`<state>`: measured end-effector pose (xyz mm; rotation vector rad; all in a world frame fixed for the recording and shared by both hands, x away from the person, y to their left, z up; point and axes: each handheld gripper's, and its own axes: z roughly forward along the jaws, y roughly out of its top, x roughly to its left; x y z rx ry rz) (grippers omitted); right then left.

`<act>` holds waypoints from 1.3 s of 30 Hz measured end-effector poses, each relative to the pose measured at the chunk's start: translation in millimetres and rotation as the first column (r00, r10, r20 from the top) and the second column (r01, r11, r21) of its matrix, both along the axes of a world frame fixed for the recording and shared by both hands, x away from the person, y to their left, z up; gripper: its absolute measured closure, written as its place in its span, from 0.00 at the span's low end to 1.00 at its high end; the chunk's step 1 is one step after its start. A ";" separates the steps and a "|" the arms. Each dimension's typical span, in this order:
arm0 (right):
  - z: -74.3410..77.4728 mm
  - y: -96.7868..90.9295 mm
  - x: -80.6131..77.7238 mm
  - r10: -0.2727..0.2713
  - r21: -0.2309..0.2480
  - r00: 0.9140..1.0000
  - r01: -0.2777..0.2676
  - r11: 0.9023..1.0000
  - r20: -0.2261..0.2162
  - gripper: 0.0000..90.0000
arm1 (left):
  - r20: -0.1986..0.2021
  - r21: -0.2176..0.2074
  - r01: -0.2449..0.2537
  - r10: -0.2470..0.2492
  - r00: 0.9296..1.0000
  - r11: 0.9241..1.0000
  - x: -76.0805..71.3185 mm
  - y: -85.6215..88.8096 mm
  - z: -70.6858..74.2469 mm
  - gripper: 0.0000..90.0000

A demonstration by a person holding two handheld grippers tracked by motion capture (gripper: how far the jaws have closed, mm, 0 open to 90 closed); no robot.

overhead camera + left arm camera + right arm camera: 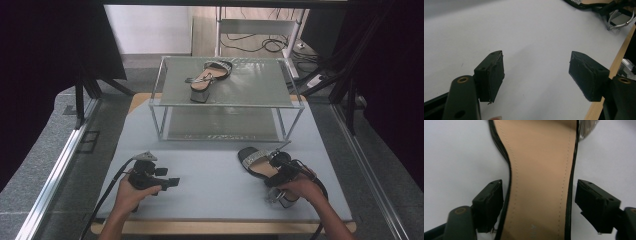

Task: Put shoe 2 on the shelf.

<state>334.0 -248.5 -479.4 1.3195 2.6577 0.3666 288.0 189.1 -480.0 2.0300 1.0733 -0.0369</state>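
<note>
On the grey tabletop, near its front right corner, we see a heeled sandal with a tan insole and a glittery toe strap, its toe pointing toward the glass shelf that stands farther back. Our right tool sits low over this sandal: in the right gripper view the insole runs up between the two black jaws, which stand wide on either side of it. The left pad is just beside the sandal's dark edge, perhaps brushing it, while the right pad stands clear, so we read no grip here. In the high view the right hand covers the sandal's heel end.

Our left tool rests at the front left of the tabletop, jaws wide apart with only bare grey surface between them, well away from the sandal.

A second matching sandal stands on the top level of the glass shelf.
</note>
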 end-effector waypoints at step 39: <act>98.5 -16.2 -16.7 0.033 0.392 0.999 -0.044 0.919 0.035 0.47 | 0.017 -0.021 -0.024 0.025 1.000 0.999 -2.3 10.2 5.9 0.32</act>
